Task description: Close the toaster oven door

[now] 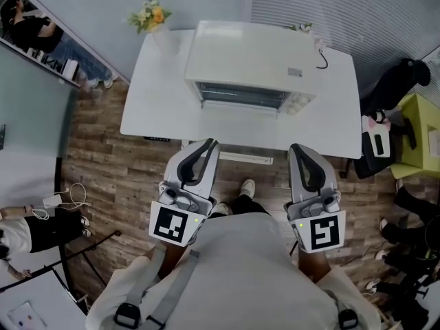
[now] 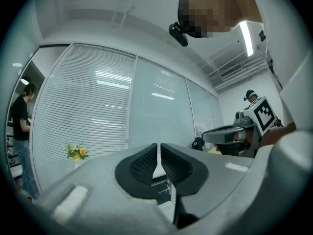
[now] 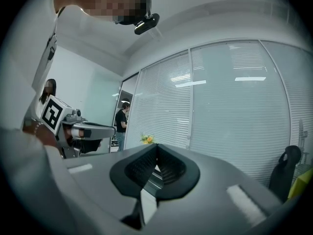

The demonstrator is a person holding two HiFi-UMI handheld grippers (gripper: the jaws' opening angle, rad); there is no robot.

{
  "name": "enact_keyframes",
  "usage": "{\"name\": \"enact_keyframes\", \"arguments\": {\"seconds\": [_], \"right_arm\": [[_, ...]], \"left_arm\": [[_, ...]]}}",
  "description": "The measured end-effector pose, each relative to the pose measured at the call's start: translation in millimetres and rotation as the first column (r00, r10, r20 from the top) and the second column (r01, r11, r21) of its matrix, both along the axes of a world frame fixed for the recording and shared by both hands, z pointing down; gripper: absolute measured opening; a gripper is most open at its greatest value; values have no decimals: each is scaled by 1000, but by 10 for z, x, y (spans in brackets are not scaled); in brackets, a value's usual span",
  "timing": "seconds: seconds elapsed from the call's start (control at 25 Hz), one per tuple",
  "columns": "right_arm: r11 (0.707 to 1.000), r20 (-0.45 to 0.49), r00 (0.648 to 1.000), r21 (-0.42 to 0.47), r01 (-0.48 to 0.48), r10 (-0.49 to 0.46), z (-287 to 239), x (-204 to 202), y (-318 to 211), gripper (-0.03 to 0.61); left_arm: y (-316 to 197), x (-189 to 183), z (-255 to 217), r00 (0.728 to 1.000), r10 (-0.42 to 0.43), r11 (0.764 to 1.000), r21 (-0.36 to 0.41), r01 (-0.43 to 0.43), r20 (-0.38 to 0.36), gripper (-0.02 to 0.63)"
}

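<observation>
At the bottom of the head view, the left gripper (image 1: pixel 210 143) is held level in front of the person's body and points at the table. Its own view shows its jaws almost together, with only a thin slit between the ribbed pads and nothing in it. Beside it, well apart to the right, the right gripper (image 1: pixel 297 146) points the same way. Its jaw tips meet and it is likewise empty. Both stop short of the white table (image 1: pixel 155 119), over the wooden floor (image 1: pixel 113 177). The toaster oven (image 1: pixel 251 57), also white, stands at the middle of the table with its glass front toward the person, touched by neither gripper. From this steep angle I cannot tell whether its door is fully up. A vase of flowers (image 1: pixel 151 16) stands at the table's far left corner, and a black chair (image 1: pixel 402 81) stands off the table's right end.
</observation>
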State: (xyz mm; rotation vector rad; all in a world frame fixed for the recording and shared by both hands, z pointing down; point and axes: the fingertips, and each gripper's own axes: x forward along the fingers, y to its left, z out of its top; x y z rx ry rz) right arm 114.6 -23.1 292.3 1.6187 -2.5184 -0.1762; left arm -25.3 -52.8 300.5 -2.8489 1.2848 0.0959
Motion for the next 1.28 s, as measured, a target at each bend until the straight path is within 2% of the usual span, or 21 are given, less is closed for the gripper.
{"name": "enact_keyframes", "arguments": {"seconds": [0.2, 0.6, 0.8, 1.28], "right_arm": [[1000, 31, 1000, -9, -1, 1, -14, 235, -140, 5], [999, 10, 999, -6, 37, -37, 83, 563, -403, 5], [999, 63, 997, -22, 35, -33, 44, 496, -538, 5], [1000, 15, 1000, -5, 16, -16, 19, 249, -810, 5]], "left_arm": [[-114, 233, -10, 1000, -12, 1000, 1, 12, -1, 25], [-340, 510, 41, 999, -49, 999, -2, 49, 0, 25], [-438, 491, 61, 998, -58, 998, -6, 58, 2, 25], [-760, 192, 61, 999, -38, 999, -4, 38, -4, 26]]}}
